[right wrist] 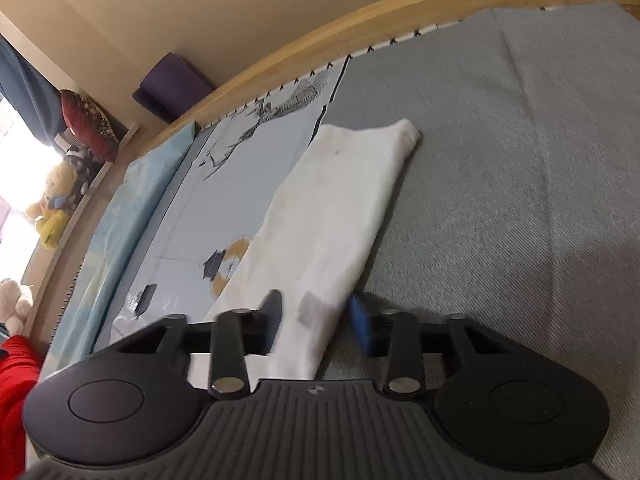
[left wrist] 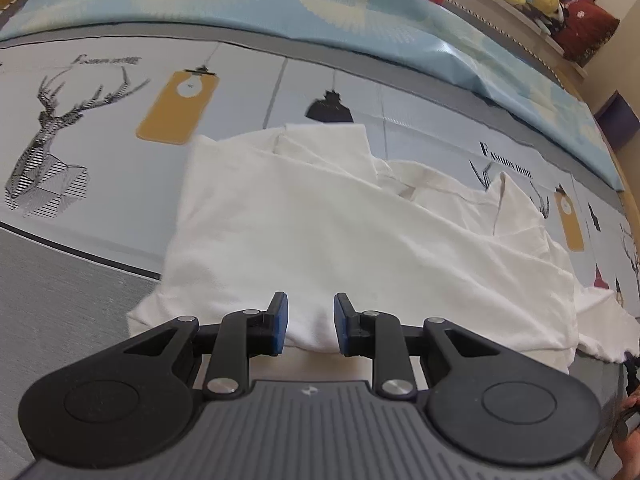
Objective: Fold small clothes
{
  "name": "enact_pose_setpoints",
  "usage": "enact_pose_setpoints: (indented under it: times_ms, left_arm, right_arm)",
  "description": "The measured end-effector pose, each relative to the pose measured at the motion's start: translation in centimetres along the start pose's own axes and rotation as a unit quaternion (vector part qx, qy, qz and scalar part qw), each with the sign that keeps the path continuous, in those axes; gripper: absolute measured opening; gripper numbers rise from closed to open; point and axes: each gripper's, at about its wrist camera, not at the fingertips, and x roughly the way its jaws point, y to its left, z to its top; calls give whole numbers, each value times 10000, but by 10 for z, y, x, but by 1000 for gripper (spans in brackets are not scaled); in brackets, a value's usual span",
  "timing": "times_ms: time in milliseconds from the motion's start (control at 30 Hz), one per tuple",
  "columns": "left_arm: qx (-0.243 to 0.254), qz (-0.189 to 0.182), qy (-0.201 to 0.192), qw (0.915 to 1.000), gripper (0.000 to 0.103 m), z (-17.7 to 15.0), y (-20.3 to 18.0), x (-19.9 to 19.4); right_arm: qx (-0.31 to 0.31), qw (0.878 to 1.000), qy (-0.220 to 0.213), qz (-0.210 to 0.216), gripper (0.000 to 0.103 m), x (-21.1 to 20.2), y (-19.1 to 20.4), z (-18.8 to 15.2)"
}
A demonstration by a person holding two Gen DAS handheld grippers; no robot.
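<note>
A white garment (left wrist: 320, 232) lies partly folded on the bed sheet, with a folded sleeve at its far end (left wrist: 324, 144). My left gripper (left wrist: 311, 322) is open, its blue pads on either side of the garment's near edge, just above the cloth. In the right wrist view the same white garment (right wrist: 332, 208) stretches away as a long folded strip. My right gripper (right wrist: 316, 322) is open with the garment's near end lying between its jaws; the image is blurred there.
The printed sheet (left wrist: 100, 128) shows deer and lamp patterns. A light blue quilt (left wrist: 320, 4) lies beyond it. A grey blanket (right wrist: 520, 160) covers the bed on the right. A wooden bed frame (right wrist: 320, 36), plush toys (right wrist: 56, 204) and red fabric (right wrist: 16, 368) line the edges.
</note>
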Motion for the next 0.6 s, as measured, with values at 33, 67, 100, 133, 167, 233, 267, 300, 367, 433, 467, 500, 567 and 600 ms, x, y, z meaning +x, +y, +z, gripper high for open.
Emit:
enact_pose_setpoints:
  times_ms: [33,67,100,133,167,233,267,300,367,433,467,500,567,600]
  left_arm:
    - [-24,13,-51,10000,27,1,3,-3]
    - [-57,34,-92,9999,27,3,7,-5]
    - [-103,52,-115,9999,27,5,11,-7]
    - [-168,49,-131,9998,27,7,15,-8]
    - [-246,32,-145,9996,27,9,20,-11]
    - [-383,1,-190,9991,27,13,30,-16]
    - [-418,-8,-219,9989,27,15,34,-19]
    - [-452,-13,-250,9987,27,17,39,-22]
    - [-572,-8,-312,9979,27,20,49,-28]
    - [-719,2,-363,9968,27,24,61,-33]
    - [-793,6,-398,9961,27,27,67,-36]
    - [-871,17,-438,9952,27,29,73,-40]
    - [-997,17,-483,9938,27,32,84,-45]
    - [-1057,-2,-489,9932,27,33,88,-47]
  right_arm:
    - [34,10000,-1,-14,3,-1,0,-1]
    - [44,9999,-89,-32,3,-4,3,-4]
    - [-41,9997,-200,-103,3,-9,7,-5]
    - [-200,9990,-354,-192,3,-15,16,-7]
    - [-397,9975,-528,-238,3,-23,29,-9]
    - [-1100,9901,-852,-156,3,-44,72,-21]
    - [-1525,9835,-974,-29,3,-56,95,-30]
    - [-2000,9735,-1085,235,3,-71,122,-44]
    - [-2842,9464,-1155,1015,3,-104,173,-81]
    - [-3652,9053,-917,1965,3,-138,220,-135]
    - [-3946,8850,-735,2358,3,-154,236,-161]
    - [-4217,8609,-463,2808,3,-171,251,-193]
    - [-4740,8044,317,3567,4,-198,269,-255]
    - [-5037,7726,807,3779,4,-207,274,-288]
